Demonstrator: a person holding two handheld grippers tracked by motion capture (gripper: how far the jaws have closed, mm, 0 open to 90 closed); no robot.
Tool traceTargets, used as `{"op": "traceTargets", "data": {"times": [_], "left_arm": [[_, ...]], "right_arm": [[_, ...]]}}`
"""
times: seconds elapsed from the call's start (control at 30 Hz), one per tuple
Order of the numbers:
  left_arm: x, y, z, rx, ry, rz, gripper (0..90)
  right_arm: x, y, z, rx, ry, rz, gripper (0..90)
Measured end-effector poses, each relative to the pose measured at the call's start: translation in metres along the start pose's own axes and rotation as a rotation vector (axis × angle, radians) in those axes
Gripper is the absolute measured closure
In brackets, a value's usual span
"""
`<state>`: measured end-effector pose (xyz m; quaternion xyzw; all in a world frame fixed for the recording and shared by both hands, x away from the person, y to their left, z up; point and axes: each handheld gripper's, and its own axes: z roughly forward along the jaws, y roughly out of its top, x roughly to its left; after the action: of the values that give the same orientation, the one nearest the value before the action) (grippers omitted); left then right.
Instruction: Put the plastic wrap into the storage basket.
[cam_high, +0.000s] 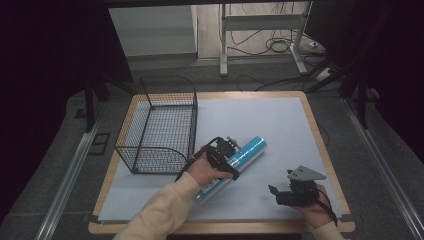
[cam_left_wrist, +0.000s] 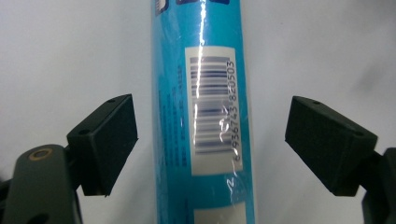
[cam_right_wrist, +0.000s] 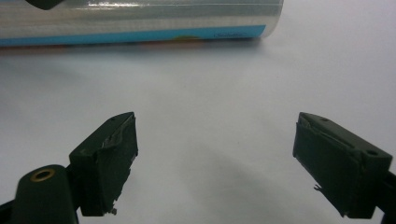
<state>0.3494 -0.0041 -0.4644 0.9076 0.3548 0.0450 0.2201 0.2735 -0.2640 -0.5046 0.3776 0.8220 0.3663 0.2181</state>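
while jaws straddle tube (cam_left_wrist: 203, 112), basket (cam_high: 159, 127) unfilled

Left gripper (cam_high: 231, 150) positioned over blue tube (cam_high: 245, 155) on table (cam_high: 260, 120).
Tube lies diagonally, just right of wire basket (cam_high: 157, 125). Right gripper (cam_high: 280, 192) rests well apart, near the front edge.

- The wire basket (cam_high: 159, 127) stands on the table (cam_high: 315, 130), at its left and far part.
- The tube (cam_high: 252, 149) lies just right of the basket, slanting from near-left to far-right.
- The left gripper (cam_high: 226, 150) sits over the tube's middle, jaws either side of it.
- The right gripper (cam_high: 295, 191) is at the near right, apart from the tube.
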Motion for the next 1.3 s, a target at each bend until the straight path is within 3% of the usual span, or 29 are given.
{"op": "traceTargets", "data": {"times": [0.3,0.77,1.1,1.3], "left_arm": [[0.006,0.009,0.016,0.046,0.007,-0.016,16.4],[0.005,0.016,0.042,0.138,-0.001,0.001,17.5],[0.004,0.016,0.048,0.154,0.020,0.014,29.9],[0.006,0.016,0.048,0.154,0.006,0.004,31.0]], "right_arm": [[0.000,0.000,0.000,0.000,0.000,-0.003,14.1],[0.000,0.000,0.001,0.005,0.001,-0.004,14.2],[0.000,-0.001,0.001,0.012,-0.003,-0.004,14.2],[0.000,-0.001,0.000,0.008,-0.004,-0.004,14.3]]}}
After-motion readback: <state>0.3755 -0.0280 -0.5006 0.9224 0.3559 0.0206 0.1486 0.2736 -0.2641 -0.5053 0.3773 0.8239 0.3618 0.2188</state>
